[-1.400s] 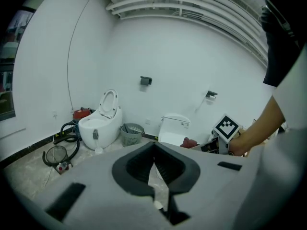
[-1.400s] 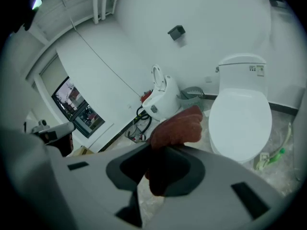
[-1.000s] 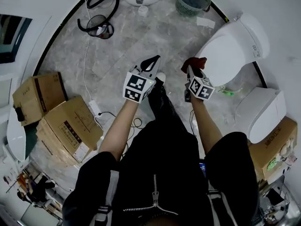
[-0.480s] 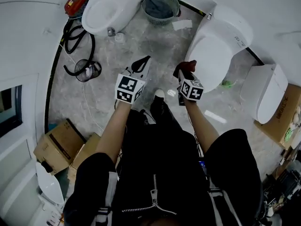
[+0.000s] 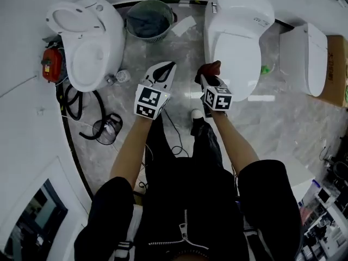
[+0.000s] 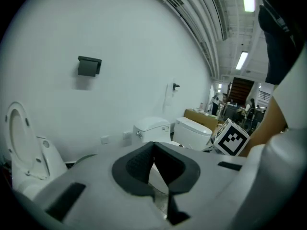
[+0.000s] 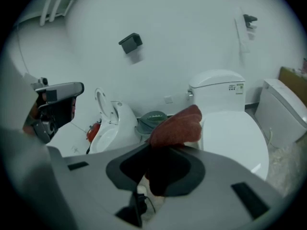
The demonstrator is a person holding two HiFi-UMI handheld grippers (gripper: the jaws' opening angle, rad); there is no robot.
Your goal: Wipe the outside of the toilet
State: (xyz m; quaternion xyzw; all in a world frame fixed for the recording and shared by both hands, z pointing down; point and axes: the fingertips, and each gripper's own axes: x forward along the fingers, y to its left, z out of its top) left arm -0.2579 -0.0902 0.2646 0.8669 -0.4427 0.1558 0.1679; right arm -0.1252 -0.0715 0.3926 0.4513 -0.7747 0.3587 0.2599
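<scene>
Toilet point(image 5: 239, 39) now ahead, red cloth point(image 5: 209, 68) half-hidden

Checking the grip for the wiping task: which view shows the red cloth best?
The right gripper view: the red cloth fills the centre, clamped between the right gripper's jaws. The head view shows it only as a small tuft beside the toilet. The left gripper view doesn't show it.

cloth point(image 7: 177, 126) end hidden, apparent cardboard box point(image 5: 339, 64) cropped
</scene>
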